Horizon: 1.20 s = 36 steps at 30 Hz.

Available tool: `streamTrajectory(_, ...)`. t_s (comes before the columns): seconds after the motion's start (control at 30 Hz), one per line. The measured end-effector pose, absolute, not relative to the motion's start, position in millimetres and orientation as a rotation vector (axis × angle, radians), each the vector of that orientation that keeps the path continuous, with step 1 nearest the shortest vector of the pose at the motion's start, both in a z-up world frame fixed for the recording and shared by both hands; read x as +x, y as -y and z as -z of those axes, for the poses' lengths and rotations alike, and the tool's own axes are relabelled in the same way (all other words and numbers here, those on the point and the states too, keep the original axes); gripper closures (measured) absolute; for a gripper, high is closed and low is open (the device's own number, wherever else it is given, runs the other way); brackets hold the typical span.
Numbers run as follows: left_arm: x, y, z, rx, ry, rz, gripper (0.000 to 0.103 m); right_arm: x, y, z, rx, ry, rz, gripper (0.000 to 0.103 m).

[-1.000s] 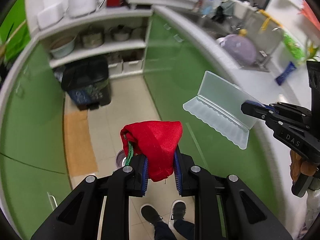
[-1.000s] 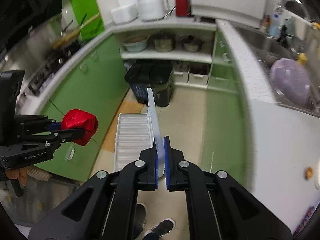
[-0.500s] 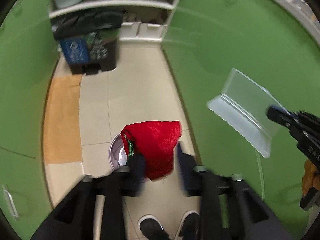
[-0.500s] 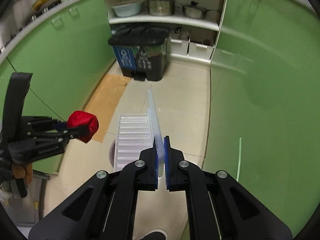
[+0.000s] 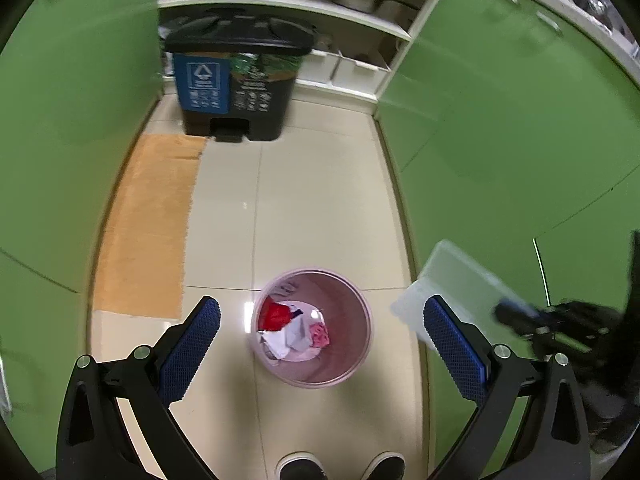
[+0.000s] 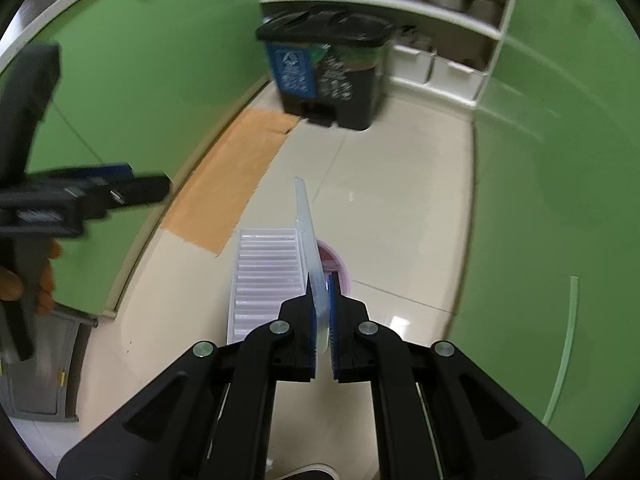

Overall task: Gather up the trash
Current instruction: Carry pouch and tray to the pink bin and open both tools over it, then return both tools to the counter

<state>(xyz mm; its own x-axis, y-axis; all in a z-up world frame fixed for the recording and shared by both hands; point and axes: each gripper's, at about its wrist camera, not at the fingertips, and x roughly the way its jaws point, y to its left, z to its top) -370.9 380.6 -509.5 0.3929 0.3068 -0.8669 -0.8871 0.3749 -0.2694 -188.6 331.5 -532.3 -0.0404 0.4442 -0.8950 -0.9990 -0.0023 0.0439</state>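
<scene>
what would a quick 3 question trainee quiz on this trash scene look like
1. True or false: the left gripper holds a red bag.
2. What is the right gripper shut on?
A. clear plastic container
B. a pan
C. a rug
3. Fill in: the red bag lies inside the pink ___.

Key
1. False; its fingers have just been opening, with nothing between them.
2. A
3. bin

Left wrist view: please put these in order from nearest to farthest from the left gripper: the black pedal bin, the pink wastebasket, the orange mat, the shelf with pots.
1. pink wastebasket, directly below the open left gripper.
2. orange mat, on the floor, to the left.
3. black pedal bin, at the far end of the floor.
4. shelf with pots, behind and above the bin.
</scene>
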Motion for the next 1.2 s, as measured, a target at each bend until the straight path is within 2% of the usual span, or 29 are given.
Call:
streamTrajectory(0.1, -388.2, -379.2, 502.7, -0.85, -0.805, -0.914, 0.005, -203.2, -344.4, 551.6, -0.867, -0.915, -1.455, 0.097)
streamTrajectory(0.13, -393.8, -378.8, 500.7, -0.846, -0.802, -0.927, 0.005, -207.4, -348.1, 557.0, -0.873, -0.918, -1.463, 0.088)
streamTrajectory(0.17, -397.7, -378.3, 499.4, -0.845, -0.799, -0.935, 0.005, -212.2, -353.2, 563.4, -0.885, -0.918, -1.465, 0.071)
streamTrajectory(0.2, -400.8, -379.0, 498.9, -0.843, -0.796, -0.943, 0.005, -215.4, -356.5, 567.3, -0.888, -0.909, -1.462, 0.025)
streamTrajectory(0.23, -404.4, -378.3, 497.2, -0.841, -0.793, -0.952, 0.005, -216.1, -356.3, 567.1, -0.873, -0.906, -1.466, 0.011)
streamTrajectory(0.4, -407.8, -370.7, 484.3, -0.838, -0.798, -0.97, 0.005, -211.7, -355.6, 549.6, -0.82, -0.886, -1.447, 0.009)
streamTrajectory(0.57, -396.1, -357.7, 447.3, -0.832, -0.818, -0.945, 0.005, -198.9, -341.3, 492.1, -0.79, -0.876, -1.392, 0.009)
streamTrajectory(0.7, -380.0, -338.4, 381.9, -0.811, -0.832, -0.91, 0.005, -182.4, -318.3, 412.4, -0.723, -0.878, -1.349, 0.009)
streamTrajectory(1.0, -316.1, -276.4, 181.3, -0.701, -0.859, -0.761, 0.005, -139.6, -218.1, 192.7, -0.583, -0.874, -1.23, 0.005)
streamTrajectory(1.2, -257.1, -232.8, 95.0, -0.593, -0.864, -0.625, 0.005, -94.5, -117.7, 90.3, -0.495, -0.836, -1.087, 0.003)
